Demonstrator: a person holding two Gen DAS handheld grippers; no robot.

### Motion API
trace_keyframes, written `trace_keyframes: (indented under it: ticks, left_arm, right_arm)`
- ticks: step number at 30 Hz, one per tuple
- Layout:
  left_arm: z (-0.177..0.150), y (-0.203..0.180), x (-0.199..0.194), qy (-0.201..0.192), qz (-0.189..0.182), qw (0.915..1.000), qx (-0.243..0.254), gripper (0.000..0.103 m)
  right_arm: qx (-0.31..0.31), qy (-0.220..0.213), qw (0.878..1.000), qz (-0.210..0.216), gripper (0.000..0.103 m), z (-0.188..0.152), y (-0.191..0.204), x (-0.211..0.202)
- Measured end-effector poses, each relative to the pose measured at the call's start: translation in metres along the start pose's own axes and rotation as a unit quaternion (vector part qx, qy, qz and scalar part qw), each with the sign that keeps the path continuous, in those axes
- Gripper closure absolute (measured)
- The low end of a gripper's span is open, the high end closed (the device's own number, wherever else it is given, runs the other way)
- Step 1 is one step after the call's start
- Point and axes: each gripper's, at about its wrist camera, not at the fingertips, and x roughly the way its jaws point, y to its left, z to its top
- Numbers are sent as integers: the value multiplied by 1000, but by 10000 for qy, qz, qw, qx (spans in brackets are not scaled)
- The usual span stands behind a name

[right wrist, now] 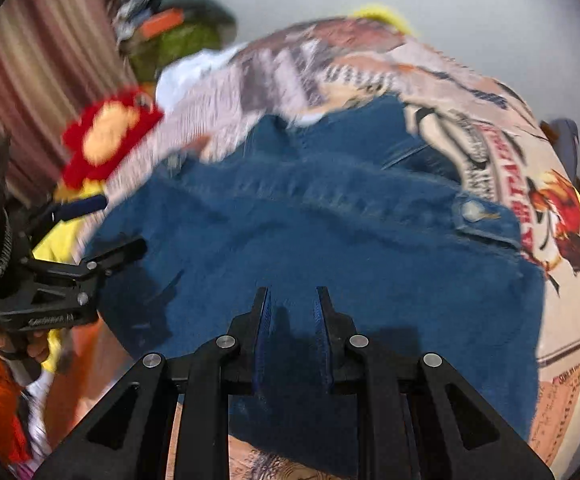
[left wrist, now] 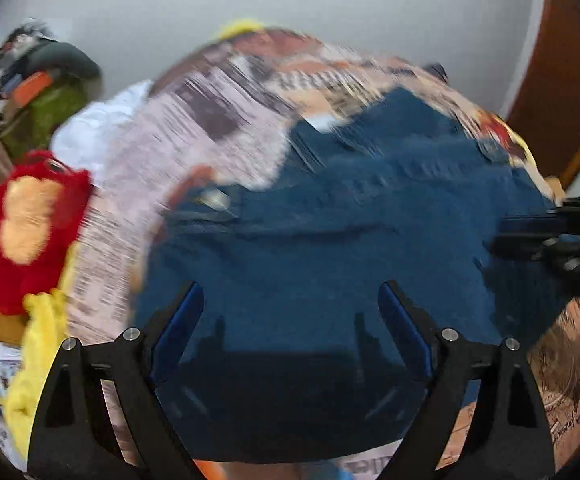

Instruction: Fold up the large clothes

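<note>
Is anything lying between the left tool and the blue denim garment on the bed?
Nothing visible does. The left tool hangs open directly over the blue denim garment, with only bare denim between its fingers. The red and yellow plush toy sits off to the side on the printed bedspread.

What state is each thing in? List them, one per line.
Denim jacket: spread on the printed bedcover, partly folded, chest-pocket button fastened.
Left tongs: open, nothing between them.
Right tongs: nearly shut; whether they pinch denim cannot be told.
Red plush toy: lying at the bedcover's edge.
</note>
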Motion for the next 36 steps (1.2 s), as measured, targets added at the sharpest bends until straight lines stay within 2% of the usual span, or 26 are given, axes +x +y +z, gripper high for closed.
trace_keyframes:
  ticks: [3,5,6,7,10,13,15,19,21,24,28,33,36]
  left_arm:
    - [-16,-11,26,316,114,9992,213,14]
    - [-29,-14,38,360,375,9978,409,11]
    - [-34,-13,37,254,419,9979,429,6]
    - [-37,-9,36,153,423,9983,367,2]
    - [-43,6,36,187,350,9992,79,1]
    - [-51,21,32,221,553,9982,-66,1]
    - [-57,27,27,189,710,9973,-42,1]
    - [-67,38,15,162,858,9961,-105,1]
    - [-74,43,9,169,1155,9931,-130,1]
    - [-84,53,2,196,967,9940,-464,1]
    - [-95,65,-10,186,798,9923,-932,1]
    - [-112,87,-26,230,904,9818,-1653,2]
    - [-127,97,-41,189,851,9750,-2042,2]
  right_arm:
    - [-308,266,9986,-343,86,-14,3,29]
    - [-507,0,9982,-330,86,-23,1,28]
    - [-677,-84,9967,-439,86,-28,2,26]
    - [-808,-104,9953,-528,86,-32,2,25]
    - [-1040,-184,9925,-616,86,-44,1,20]
    - [-1138,-220,9901,-798,86,-50,0,16]
    - [-1201,-214,9866,-1082,86,-53,-2,15]
    - [-892,-182,9909,-990,86,-59,-22,5]
    - [-700,-130,9895,-1258,86,-62,-37,1]
    - [-374,-145,9911,-1269,86,-72,-59,-12]
    - [-77,-189,9872,-1580,86,-87,-84,-29]
    - [446,-66,9863,-1589,86,-102,-118,-47]
    - [587,-51,9844,-1657,86,-110,-123,-58]
